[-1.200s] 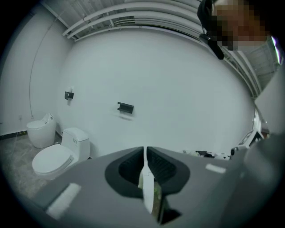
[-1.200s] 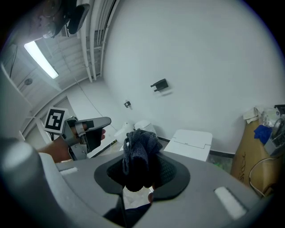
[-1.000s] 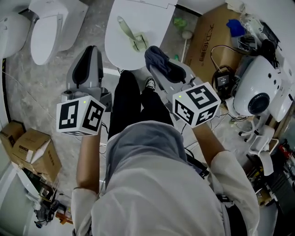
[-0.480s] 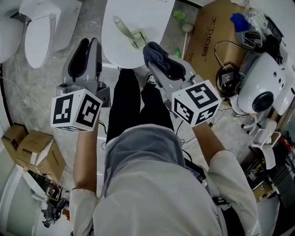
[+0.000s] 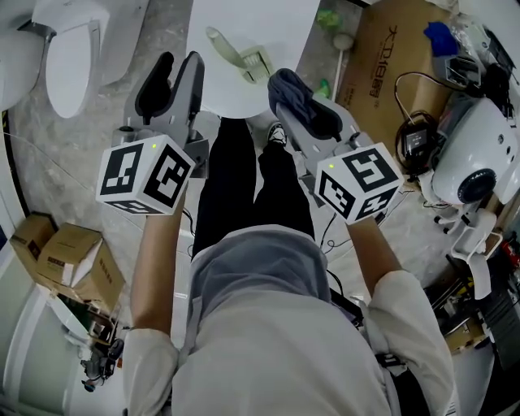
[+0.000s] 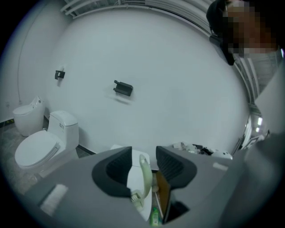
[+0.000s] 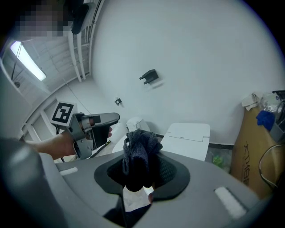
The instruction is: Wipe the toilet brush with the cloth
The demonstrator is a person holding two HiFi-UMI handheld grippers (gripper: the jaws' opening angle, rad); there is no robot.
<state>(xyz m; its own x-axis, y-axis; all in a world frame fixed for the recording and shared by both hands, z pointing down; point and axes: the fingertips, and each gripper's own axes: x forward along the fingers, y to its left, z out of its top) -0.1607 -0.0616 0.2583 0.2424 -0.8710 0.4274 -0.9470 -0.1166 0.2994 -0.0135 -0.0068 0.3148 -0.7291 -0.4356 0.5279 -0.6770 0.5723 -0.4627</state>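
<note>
A pale green toilet brush (image 5: 237,52) lies on the closed white toilet lid (image 5: 284,24) in front of me. In the left gripper view the brush (image 6: 144,176) shows through the gap between the jaws, farther off and not touched. My left gripper (image 5: 177,67) is open and empty, just left of the lid. My right gripper (image 5: 291,99) is shut on a dark blue cloth (image 5: 286,88), held right of the brush near the lid's edge. The cloth (image 7: 139,156) bunches up between the right jaws, hiding their tips.
Two other white toilets (image 5: 69,57) stand at the left. Cardboard boxes (image 5: 69,260) sit at the lower left, and a large flat carton (image 5: 390,49) leans at the right. A white machine (image 5: 479,171) with cables is at the far right. A green bottle (image 5: 329,18) stands beside the toilet.
My left gripper has moved forward and right, closer to the toilet lid and brush. The right gripper keeps its hold on the cloth and has barely shifted.
</note>
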